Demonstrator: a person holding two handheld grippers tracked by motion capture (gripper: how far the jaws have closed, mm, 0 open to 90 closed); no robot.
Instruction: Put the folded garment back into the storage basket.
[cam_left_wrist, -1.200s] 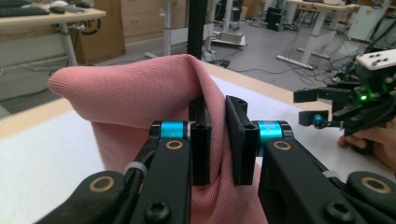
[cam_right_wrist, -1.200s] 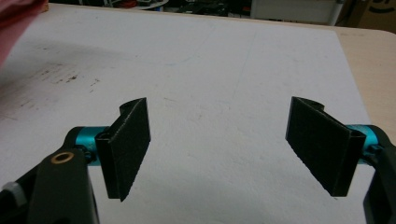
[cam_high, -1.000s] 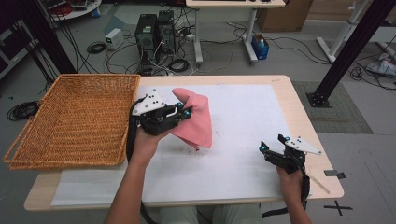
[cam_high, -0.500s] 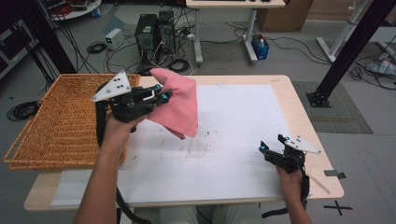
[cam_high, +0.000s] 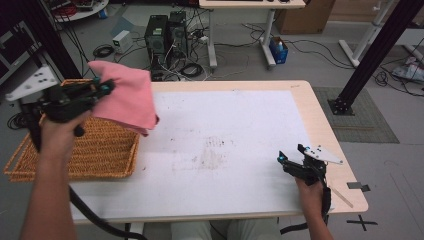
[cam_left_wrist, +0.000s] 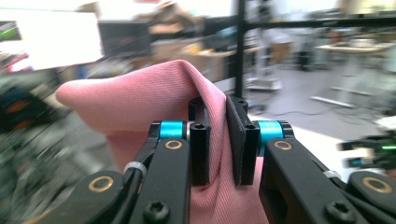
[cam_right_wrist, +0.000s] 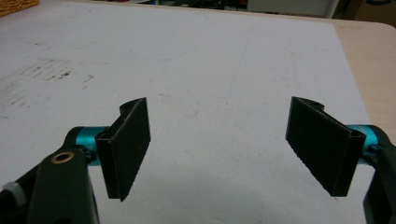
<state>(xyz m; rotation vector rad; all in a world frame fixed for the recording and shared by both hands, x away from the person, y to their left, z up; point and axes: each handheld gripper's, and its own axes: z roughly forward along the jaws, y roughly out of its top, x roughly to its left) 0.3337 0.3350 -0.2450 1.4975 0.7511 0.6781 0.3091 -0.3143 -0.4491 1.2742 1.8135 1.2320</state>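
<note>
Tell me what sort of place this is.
Most likely a robotics lab or workshop: computer towers and loose cables on the floor, black metal frame posts, and a paper-covered table.

The pink cloth is a matt, finely ribbed weave. Beside it, the basket is rough woven wicker. The surface shows pale smooth wood at its edge, with a matt white, smudged paper sheet over it.
</note>
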